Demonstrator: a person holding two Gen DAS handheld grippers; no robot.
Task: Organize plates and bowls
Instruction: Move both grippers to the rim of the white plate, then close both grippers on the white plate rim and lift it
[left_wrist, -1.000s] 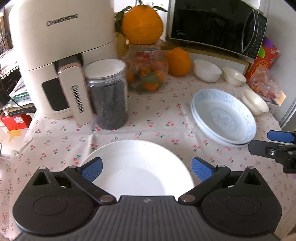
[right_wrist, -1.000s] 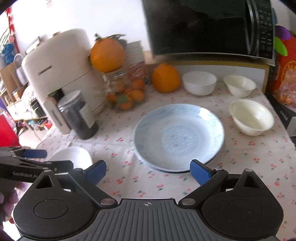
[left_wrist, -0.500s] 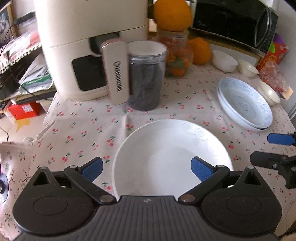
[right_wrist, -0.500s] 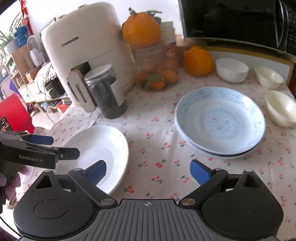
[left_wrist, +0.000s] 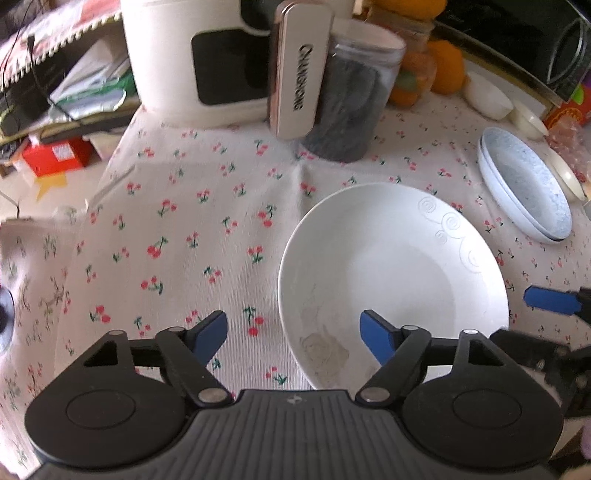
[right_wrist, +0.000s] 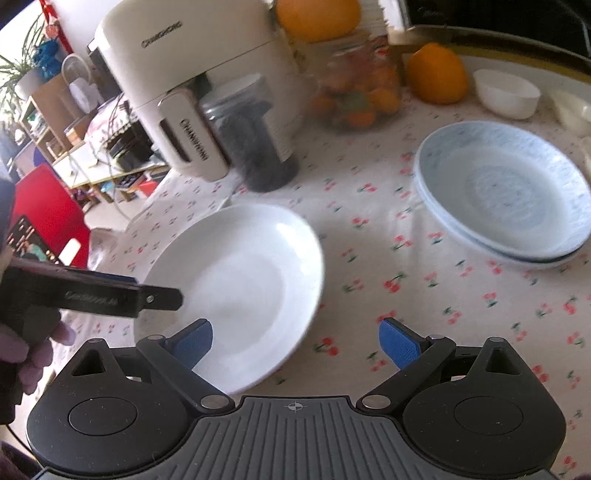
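Note:
A white plate (left_wrist: 391, 277) lies on the cherry-print cloth. My left gripper (left_wrist: 293, 332) hangs over the plate's left rim. Its jaws are closing with the rim between them, and the pads do not touch it. My right gripper (right_wrist: 297, 341) is open over the plate's (right_wrist: 240, 280) opposite edge, one finger above the plate and one above the cloth. Each gripper shows in the other's view: the right gripper (left_wrist: 532, 321) at the right edge, the left gripper (right_wrist: 159, 291) at the left. Two stacked blue plates (right_wrist: 506, 192) sit to the right, with white bowls (right_wrist: 506, 92) behind them.
A cream air fryer (left_wrist: 207, 55) and a dark jar (left_wrist: 347, 107) stand behind the plate. A glass jar of fruit (right_wrist: 358, 92), an orange (right_wrist: 436, 74) and a microwave (left_wrist: 517, 40) line the back. The table's left edge drops toward a red chair (right_wrist: 48, 214).
Both grippers have come down and in toward the white plate, one on each side of it. The left jaws have narrowed. The plate has not moved.

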